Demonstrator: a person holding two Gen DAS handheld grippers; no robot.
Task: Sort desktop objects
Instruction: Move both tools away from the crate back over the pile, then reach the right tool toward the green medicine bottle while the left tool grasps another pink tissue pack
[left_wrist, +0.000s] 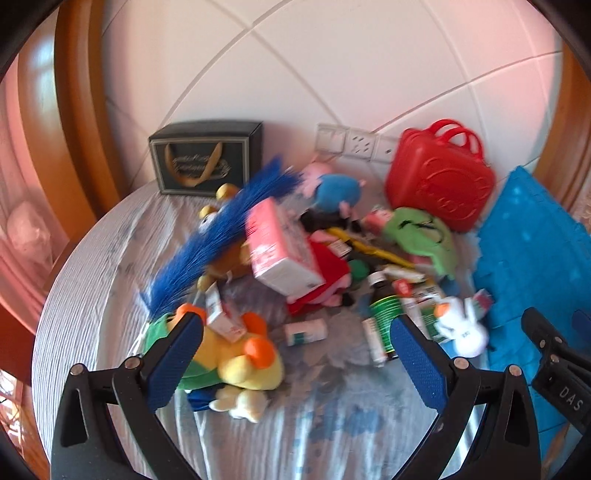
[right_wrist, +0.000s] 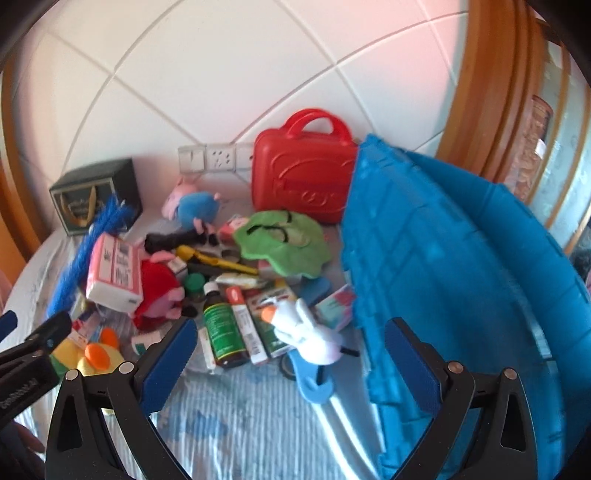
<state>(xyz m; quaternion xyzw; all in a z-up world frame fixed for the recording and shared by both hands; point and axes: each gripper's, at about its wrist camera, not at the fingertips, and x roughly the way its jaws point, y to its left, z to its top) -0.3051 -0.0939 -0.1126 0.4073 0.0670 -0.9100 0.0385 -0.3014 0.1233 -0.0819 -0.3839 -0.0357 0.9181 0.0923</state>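
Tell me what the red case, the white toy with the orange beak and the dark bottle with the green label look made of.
Red case: hard moulded plastic, glossy, with an embossed panel.
White toy: soft plush fabric, matt and fuzzy-edged.
Dark bottle: brown glass or plastic, which one is unclear; its label looks like printed paper.

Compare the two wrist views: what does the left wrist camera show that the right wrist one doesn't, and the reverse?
Only the left wrist view shows the brown plush under the blue brush, and the yellow plush's whole body.

Only the right wrist view shows the blue basket's ribbed wall and inside up close, and the blue foam cutout under the white plush.

Both show the red case, dark gift box, pink tissue pack, green-labelled bottle, and both grippers open, holding nothing.
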